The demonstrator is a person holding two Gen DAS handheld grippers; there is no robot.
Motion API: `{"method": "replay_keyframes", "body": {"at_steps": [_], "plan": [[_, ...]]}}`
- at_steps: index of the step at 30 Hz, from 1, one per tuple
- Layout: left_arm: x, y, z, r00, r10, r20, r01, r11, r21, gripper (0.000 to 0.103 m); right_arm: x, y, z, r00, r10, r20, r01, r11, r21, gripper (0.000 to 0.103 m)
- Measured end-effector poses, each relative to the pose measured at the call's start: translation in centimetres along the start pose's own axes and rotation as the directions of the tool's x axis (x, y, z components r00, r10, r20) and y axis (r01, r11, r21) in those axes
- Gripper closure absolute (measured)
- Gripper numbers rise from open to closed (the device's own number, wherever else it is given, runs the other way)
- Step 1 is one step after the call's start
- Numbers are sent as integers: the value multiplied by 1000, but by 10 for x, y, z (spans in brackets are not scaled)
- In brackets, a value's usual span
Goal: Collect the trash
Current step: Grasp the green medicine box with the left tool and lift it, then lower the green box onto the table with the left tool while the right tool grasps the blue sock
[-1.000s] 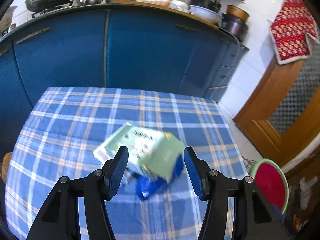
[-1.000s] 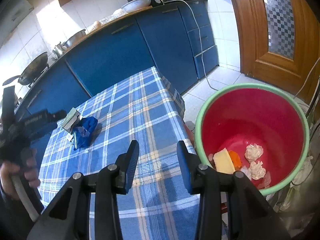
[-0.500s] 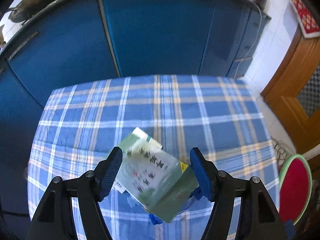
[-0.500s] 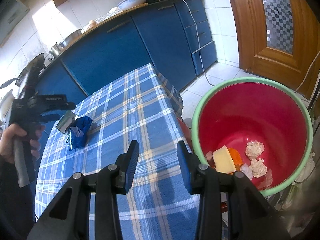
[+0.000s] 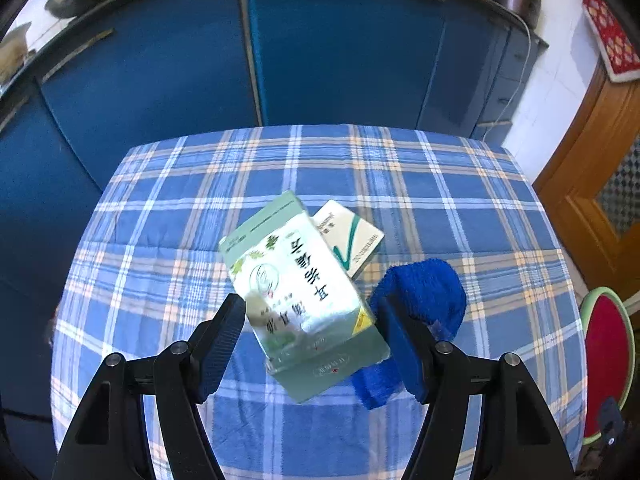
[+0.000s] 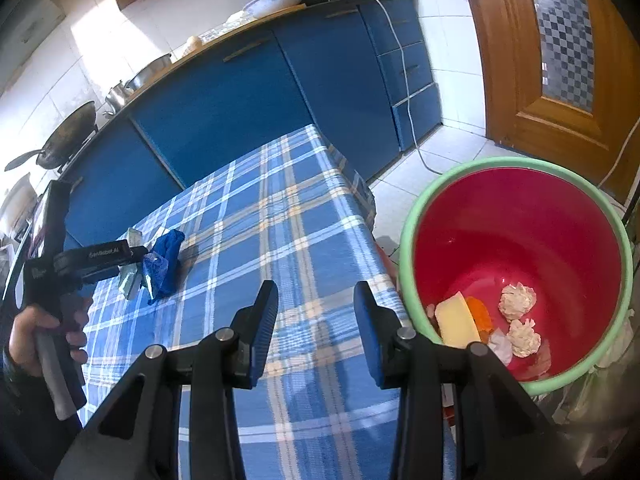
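Left gripper point(image 5: 310, 344) jaws wide, just opened, straddling green box point(image 5: 298, 292), unpinched; box long axis skewed. Right gripper point(image 6: 316, 328) half open, empty.

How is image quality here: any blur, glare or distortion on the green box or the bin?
Left wrist view: the green box is slightly motion-smeared with sheen on its near end; fisheye bends the cabinets. Right wrist view: the red bin is sharp and evenly lit; sunlight washes out the wall tiles; the box is tiny there.
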State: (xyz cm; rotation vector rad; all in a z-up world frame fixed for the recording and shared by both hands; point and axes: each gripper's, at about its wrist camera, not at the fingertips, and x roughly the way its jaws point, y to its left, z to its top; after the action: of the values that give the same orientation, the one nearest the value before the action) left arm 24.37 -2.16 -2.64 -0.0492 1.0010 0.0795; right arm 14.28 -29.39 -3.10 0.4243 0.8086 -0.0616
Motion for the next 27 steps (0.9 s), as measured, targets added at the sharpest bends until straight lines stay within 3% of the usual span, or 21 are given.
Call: {"method": "replay_keyframes", "body": {"at_steps": [14,21,25,27], "plan": [[8,50,-24,987,-146,69,155,977,-149,31,10,42,3,1000,8,-23,-10,996,-88,62],[10,71,-30,966,-230,120,250,947,-200,34,20,72,4,999,5,-35,-10,990,-143,62],[6,77,-35,954,-258,151,284,940,-189,39,30,91,3,999,9,-49,-17,985,-171,62],[1,80,-37,946,-263,187,296,938,-178,53,36,101,3,998,18,-55,-28,983,-183,61]]}}
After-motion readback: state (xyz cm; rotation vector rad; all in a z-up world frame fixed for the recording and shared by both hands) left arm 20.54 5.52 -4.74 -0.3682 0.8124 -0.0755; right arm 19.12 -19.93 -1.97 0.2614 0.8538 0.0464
